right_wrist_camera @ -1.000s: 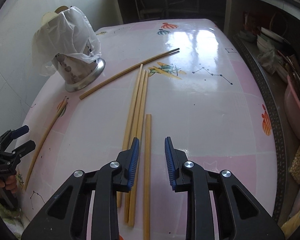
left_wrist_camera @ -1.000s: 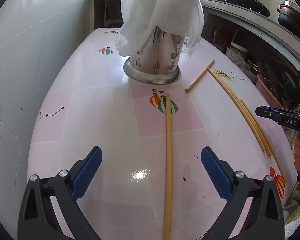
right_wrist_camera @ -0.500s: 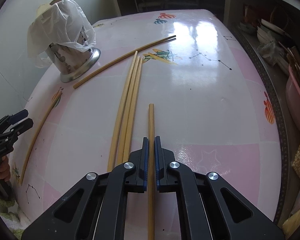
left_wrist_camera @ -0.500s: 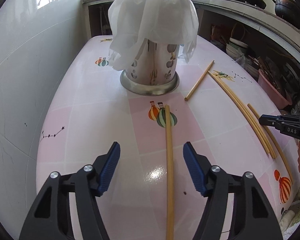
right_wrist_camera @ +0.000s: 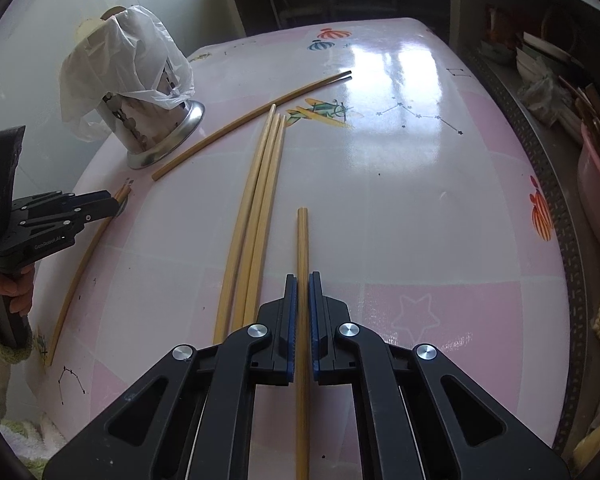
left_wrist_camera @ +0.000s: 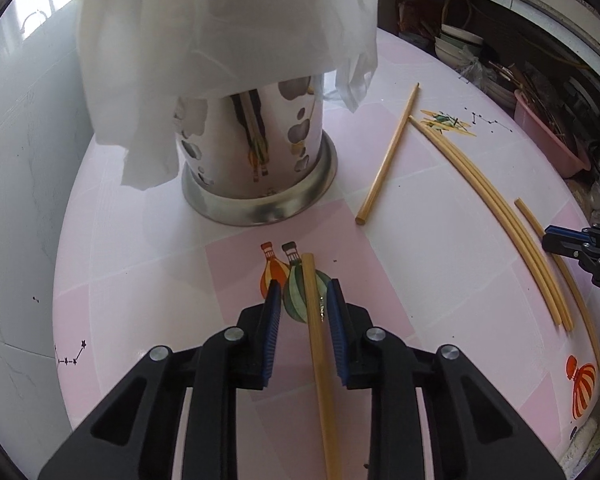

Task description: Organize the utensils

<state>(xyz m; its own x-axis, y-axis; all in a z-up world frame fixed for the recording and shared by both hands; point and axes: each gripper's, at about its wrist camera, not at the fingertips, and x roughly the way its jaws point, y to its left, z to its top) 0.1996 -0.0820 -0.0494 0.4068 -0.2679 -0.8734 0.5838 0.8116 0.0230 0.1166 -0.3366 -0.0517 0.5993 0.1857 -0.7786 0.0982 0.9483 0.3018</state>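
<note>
Two chopsticks, one per tool. Right gripper (right_wrist_camera: 303, 312) clamped on a lone chopstick (right_wrist_camera: 302, 240); could pivot or slip, pinched at one point. Left gripper (left_wrist_camera: 304, 312) narrowed since a second ago around another chopstick (left_wrist_camera: 311, 304), seemingly not yet pinched, nearer its right pad; might skid sideways. Holder (left_wrist_camera: 256, 152) ahead.

The right gripper (right_wrist_camera: 303, 300) is clamping one chopstick (right_wrist_camera: 302, 240), which is pointing straight ahead over the pink table (right_wrist_camera: 420, 208). Three chopsticks (right_wrist_camera: 260, 200) are lying together just to its left. Far left, the left gripper (right_wrist_camera: 112, 204) is closing around a curved chopstick (right_wrist_camera: 76, 276) near the bag-covered metal holder (right_wrist_camera: 148, 128).
</note>
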